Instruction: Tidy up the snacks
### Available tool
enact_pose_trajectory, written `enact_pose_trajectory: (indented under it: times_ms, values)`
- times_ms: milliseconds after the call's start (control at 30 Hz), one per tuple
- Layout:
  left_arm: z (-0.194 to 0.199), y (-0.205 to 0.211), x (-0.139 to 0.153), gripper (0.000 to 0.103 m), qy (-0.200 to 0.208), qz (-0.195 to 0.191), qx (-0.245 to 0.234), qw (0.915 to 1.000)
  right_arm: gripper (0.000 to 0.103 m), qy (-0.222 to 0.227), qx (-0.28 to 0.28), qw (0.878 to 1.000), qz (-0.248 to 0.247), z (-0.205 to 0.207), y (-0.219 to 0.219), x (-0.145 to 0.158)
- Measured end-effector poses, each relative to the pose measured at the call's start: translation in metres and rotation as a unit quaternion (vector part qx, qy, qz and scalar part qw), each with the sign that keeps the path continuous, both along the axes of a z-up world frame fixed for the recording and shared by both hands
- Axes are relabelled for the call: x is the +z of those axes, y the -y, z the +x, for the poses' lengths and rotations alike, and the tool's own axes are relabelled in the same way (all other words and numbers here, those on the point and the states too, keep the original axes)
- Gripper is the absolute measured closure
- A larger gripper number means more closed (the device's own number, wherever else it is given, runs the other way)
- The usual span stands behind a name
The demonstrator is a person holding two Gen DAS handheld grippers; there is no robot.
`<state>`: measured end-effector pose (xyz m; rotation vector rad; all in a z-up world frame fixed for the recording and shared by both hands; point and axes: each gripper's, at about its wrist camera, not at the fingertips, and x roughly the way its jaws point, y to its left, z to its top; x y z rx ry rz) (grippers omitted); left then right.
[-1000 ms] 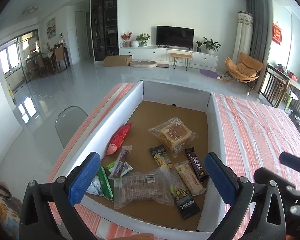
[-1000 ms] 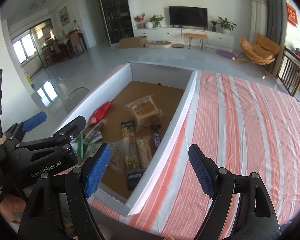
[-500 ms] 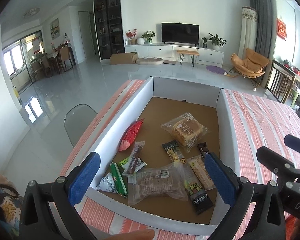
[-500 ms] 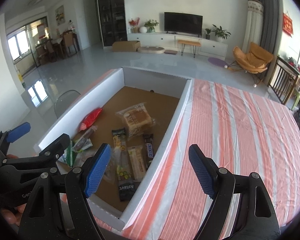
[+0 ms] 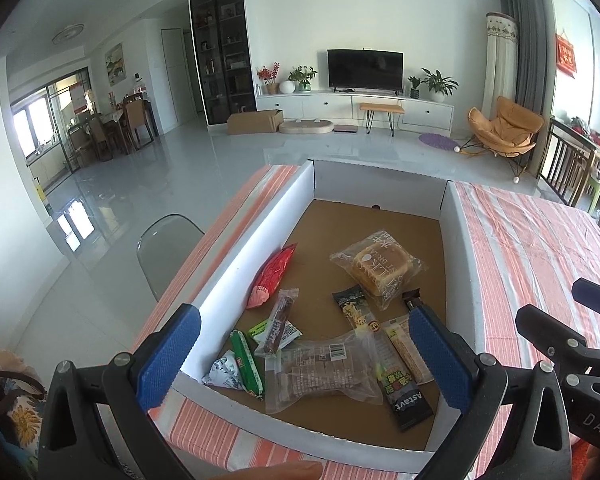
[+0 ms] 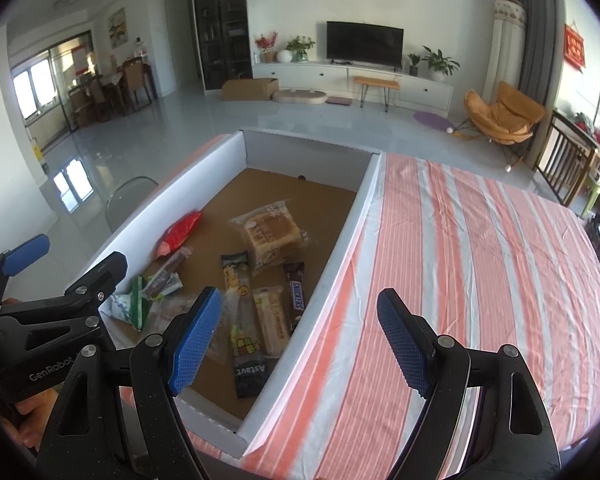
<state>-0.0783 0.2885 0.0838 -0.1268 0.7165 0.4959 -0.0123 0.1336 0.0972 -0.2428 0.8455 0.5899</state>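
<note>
A white-walled box (image 5: pixel 256 236) with a brown floor lies on the striped table and holds several snacks: a red packet (image 5: pixel 272 274), a bread pack (image 5: pixel 378 268), a clear cracker pack (image 5: pixel 320 368), a Snickers bar (image 6: pixel 296 290), a black Astavt packet (image 5: pixel 406 396) and green packets (image 5: pixel 244 360). My left gripper (image 5: pixel 300 360) is open and empty, above the box's near end. My right gripper (image 6: pixel 300 336) is open and empty, over the box's right wall (image 6: pixel 340 256).
The striped tablecloth (image 6: pixel 480 260) spreads right of the box. A clear chair (image 5: pixel 164 248) stands left of the table. The living room floor, TV unit and an orange chair (image 5: pixel 504 130) lie beyond.
Both grippers have risen and drawn back, so more of the box and the room shows. Both stay open. The snacks have not moved.
</note>
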Motion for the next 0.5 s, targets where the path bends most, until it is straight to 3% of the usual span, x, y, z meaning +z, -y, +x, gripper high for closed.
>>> enact_pose_trajectory:
  times_ms: [267, 500]
  values:
    - [-0.002, -0.012, 0.005, 0.000, -0.001, -0.016, 0.014, 0.9998, 0.020, -0.004, 0.007, 1.000, 0.001, -0.002, -0.003, 0.004]
    - [-0.001, -0.009, 0.008, 0.000, -0.003, -0.004, 0.003, 1.0000, 0.020, -0.002, 0.015, 1.000, 0.000, -0.005, -0.008, 0.006]
